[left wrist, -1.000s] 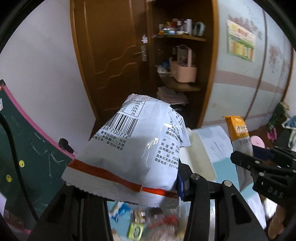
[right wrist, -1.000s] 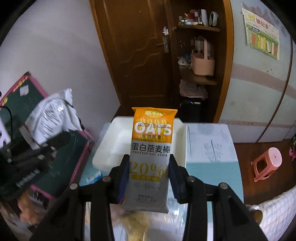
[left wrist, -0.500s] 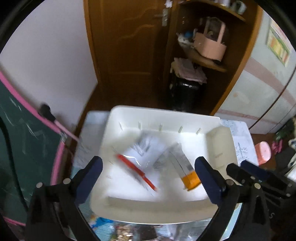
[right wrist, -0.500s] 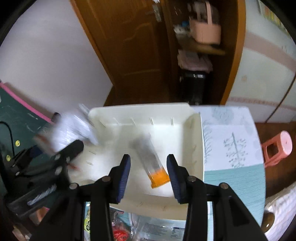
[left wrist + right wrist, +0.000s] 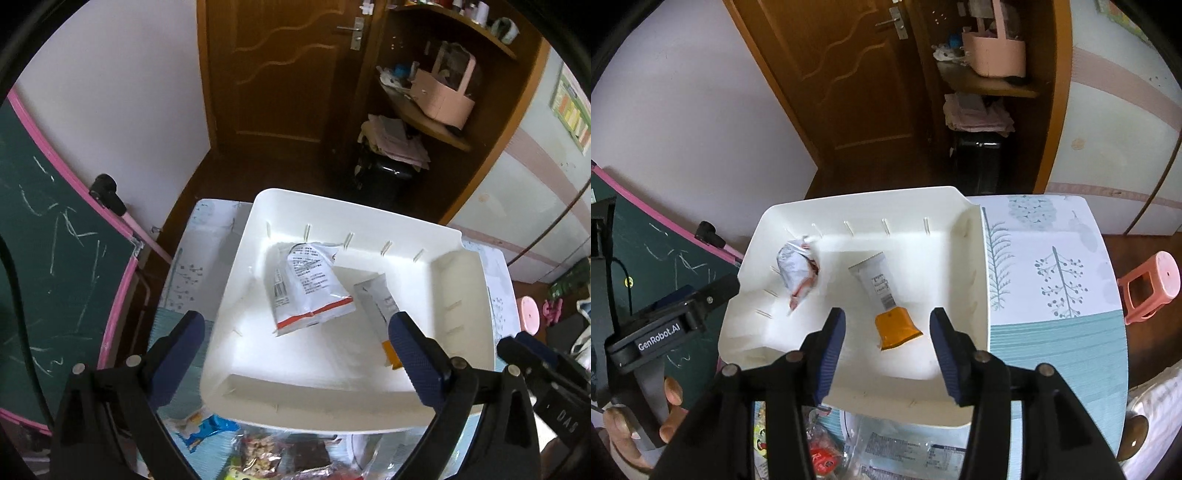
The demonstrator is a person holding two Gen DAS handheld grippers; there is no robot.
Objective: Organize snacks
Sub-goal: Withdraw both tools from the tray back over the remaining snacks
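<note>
From the left wrist view, the left claw (image 5: 295, 339) hangs above the near edge of a white tray (image 5: 476, 280) on the counter (image 5: 192, 273). Its jaws stand wide apart and released, with nothing between them. Inside the tray lie two snacks: a white snack bag (image 5: 310, 284) with a red stripe near the centre, and an oat bar (image 5: 380, 314) just to its right, partly hidden by the right finger. More loose snack packets (image 5: 207, 428) lie on the counter near the tray's near edge.

From the right wrist view, the right claw (image 5: 888, 341) is above the same tray (image 5: 971, 266), its jaws opening, released. The oat bar (image 5: 886, 299) lies flat on the tray floor beyond the fingertips, orange end nearest. The white snack bag (image 5: 798, 269) lies apart to the left. The left claw (image 5: 687, 310) and the hand (image 5: 642, 428) holding it appear at far left.
</note>
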